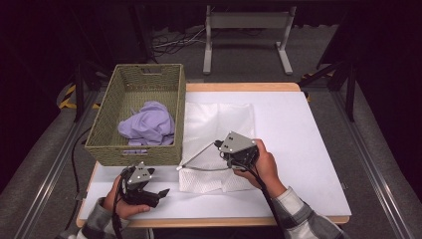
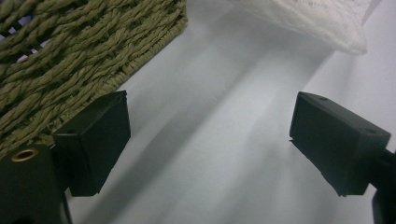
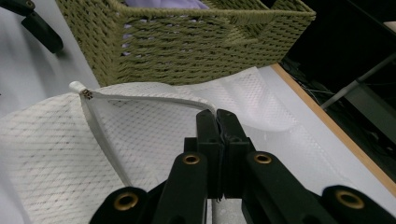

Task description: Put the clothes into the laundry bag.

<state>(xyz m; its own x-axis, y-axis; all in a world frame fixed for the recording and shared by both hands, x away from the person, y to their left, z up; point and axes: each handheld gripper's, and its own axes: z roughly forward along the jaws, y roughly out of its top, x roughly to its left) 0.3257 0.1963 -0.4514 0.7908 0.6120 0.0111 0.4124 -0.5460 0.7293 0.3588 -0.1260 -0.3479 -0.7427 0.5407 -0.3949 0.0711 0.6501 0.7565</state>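
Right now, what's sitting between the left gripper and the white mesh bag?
Nothing: bare white table separates the open left gripper from the mesh bag, as the left gripper view shows. The wicker basket stands off to one side.

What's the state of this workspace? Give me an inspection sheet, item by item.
Surface: white tabletop with a wooden edge, mostly bare on the right side.
Job's things: white mesh laundry bag lying flat, its zipper-edged opening lifted at one point; crumpled lilac cloth inside the green woven basket at the table's left.
Clutter: nothing seen.
Grippers: right gripper shut on the mesh bag's zipper edge; left gripper open and empty, low over the table beside the basket.
Cables: black cable trailing from the right gripper along the sleeve; loose cables on the floor behind.
Surroundings: grey metal stand beyond the table, dark curtains, grey floor.
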